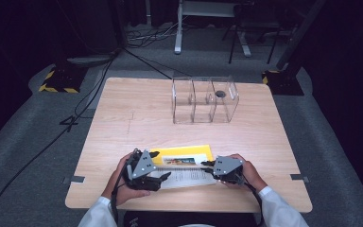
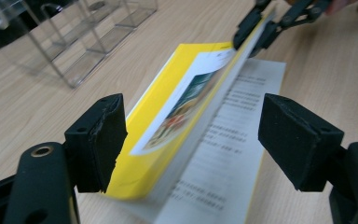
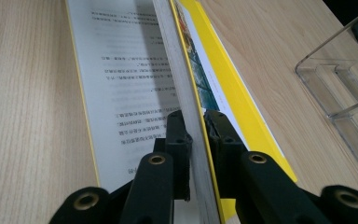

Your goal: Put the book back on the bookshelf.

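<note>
A yellow-covered book [image 1: 184, 155] lies open near the table's front edge, with a white printed page [image 1: 189, 178] flat on the wood. My right gripper [image 3: 196, 135] is shut on the raised block of pages and yellow cover [image 3: 223, 60], holding it on edge above the flat page [image 3: 116, 60]. At the book's other end, my left gripper [image 2: 191, 135] is open. Its two pads stand wide on either side of the tilted cover [image 2: 168, 116] and do not press on it. The right gripper [image 2: 256, 30] grips the far end in the left gripper view.
A clear three-compartment organiser [image 1: 204, 99] stands at the table's far middle, with a small dark round thing [image 1: 220, 94] in its right compartment. It is also seen as the organiser [image 2: 74, 42] and organiser [image 3: 340, 84]. Bare wood [image 1: 123, 123] lies between it and the book.
</note>
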The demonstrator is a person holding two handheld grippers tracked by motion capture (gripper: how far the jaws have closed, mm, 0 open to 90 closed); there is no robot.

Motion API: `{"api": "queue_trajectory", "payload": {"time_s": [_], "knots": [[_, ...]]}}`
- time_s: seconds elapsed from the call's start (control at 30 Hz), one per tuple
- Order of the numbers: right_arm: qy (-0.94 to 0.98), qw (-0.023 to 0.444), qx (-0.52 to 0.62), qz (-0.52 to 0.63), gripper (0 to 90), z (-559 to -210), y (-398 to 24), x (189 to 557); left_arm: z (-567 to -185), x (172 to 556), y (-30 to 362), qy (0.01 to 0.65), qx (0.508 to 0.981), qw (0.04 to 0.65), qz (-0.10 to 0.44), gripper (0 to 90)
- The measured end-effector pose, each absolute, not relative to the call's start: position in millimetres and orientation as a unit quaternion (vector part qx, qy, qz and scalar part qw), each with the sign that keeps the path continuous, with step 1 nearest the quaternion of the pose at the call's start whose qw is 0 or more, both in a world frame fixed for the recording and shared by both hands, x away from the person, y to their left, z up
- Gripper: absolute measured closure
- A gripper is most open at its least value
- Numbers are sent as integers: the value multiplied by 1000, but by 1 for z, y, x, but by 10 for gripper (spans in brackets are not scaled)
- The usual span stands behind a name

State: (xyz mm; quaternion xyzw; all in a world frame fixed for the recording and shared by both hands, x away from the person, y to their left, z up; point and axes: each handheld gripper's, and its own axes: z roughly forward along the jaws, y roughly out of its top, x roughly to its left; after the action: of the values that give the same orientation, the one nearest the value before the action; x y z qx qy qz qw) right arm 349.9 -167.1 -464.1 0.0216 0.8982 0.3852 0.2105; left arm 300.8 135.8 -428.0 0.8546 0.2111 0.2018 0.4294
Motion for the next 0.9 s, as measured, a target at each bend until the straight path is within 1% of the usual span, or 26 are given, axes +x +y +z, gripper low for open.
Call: {"api": "queue_trajectory", "payload": {"time_s": [0.1, 0.17, 0.2, 0.27, 0.3, 0.37, 0.47, 0.53, 0.57, 0.67, 0.73, 0.9], "knots": [[899, 208, 21, 384, 812, -462, -163, 350, -428, 300, 122, 203, 862, 416, 205, 251], [900, 207, 20, 383, 813, -462, -160, 350, -430, 303, 115, 207, 868, 401, 209, 299], [901, 207, 19, 381, 812, -462, -159, 349, -432, 304, 112, 207, 871, 394, 208, 310], [902, 206, 17, 378, 812, -462, -158, 349, -437, 307, 109, 207, 877, 385, 201, 356], [902, 206, 17, 378, 812, -462, -157, 349, -437, 307, 109, 207, 877, 385, 201, 365], [902, 206, 18, 379, 811, -462, -157, 349, -445, 310, 104, 209, 886, 364, 199, 398], [903, 205, 15, 377, 807, -462, -156, 349, -451, 315, 104, 215, 889, 355, 196, 505], [904, 206, 14, 374, 802, -463, -156, 348, -453, 316, 105, 219, 888, 349, 203, 627], [904, 206, 14, 374, 802, -463, -156, 348, -455, 318, 106, 217, 891, 345, 202, 627], [904, 204, 14, 375, 788, -464, -154, 349, -458, 318, 108, 204, 899, 334, 195, 687], [902, 201, 17, 381, 774, -464, -155, 349, -459, 319, 110, 199, 900, 337, 190, 708], [894, 183, 38, 406, 708, -467, -163, 353, -460, 321, 115, 193, 903, 339, 179, 724]]}}
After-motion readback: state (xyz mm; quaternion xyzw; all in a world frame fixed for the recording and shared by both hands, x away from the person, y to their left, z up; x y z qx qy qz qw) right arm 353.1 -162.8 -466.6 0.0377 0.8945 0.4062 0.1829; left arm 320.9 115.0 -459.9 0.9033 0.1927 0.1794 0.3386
